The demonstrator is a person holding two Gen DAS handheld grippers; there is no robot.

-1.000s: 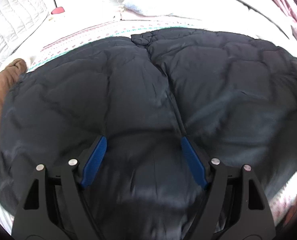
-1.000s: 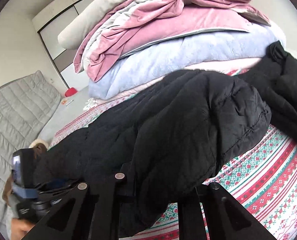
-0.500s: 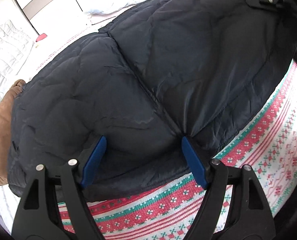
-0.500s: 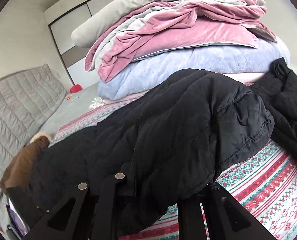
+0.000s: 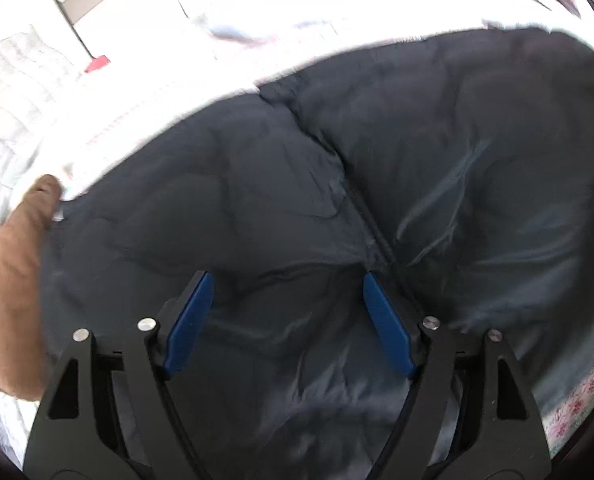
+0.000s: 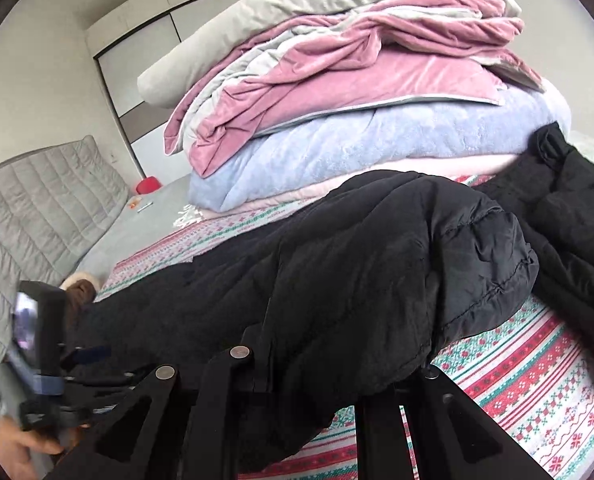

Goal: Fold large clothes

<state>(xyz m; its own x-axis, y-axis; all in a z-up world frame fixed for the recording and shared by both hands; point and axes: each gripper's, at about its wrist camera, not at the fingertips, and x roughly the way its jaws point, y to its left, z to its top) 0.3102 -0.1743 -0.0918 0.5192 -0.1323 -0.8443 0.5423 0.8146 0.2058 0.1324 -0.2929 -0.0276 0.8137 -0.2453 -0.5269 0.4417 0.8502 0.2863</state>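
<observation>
Black puffer coat spread across the patterned bed sheet, mid-fold.
Right gripper pinches the coat's near hem, raising that edge to carry it over; left gripper hovers spread above the centre zip, presumably to pin the fabric.

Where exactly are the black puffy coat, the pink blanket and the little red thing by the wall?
black puffy coat (image 6: 377, 264): right wrist view, on its raised quilted middle.
pink blanket (image 6: 357, 80): right wrist view, on the velvety top fold in the stack.
red thing (image 6: 148, 185): right wrist view, on its rounded body; too small to identify.
</observation>
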